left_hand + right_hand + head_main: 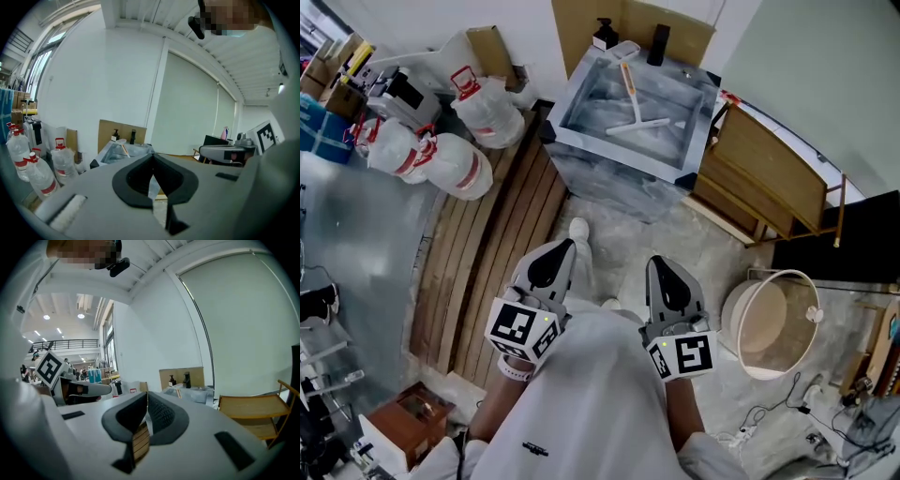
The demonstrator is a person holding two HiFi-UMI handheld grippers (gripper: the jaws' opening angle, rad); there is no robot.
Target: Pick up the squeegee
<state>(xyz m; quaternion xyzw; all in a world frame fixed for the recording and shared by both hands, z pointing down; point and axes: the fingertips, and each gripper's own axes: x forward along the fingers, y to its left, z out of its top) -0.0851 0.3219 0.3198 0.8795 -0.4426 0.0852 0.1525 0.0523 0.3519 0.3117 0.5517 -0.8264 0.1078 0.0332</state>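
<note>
The squeegee (635,111), with a pale orange handle and a white blade, lies inside the steel sink (623,156) at the top middle of the head view. Both grippers are held low and close to my body, well short of the sink. My left gripper (566,247) is shut, jaws together with nothing between them. My right gripper (658,263) is also shut and empty. In the left gripper view the left gripper (152,162) points towards the sink (112,154), where the squeegee's handle (123,148) sticks up. The right gripper (146,402) faces the sink (197,393) too.
A soap bottle (605,34) and a black tap (658,44) stand at the sink's back. Large water bottles (459,159) lie at the left beside wooden slats (502,234). A wooden rack (769,173) and a white bucket (773,323) are at the right.
</note>
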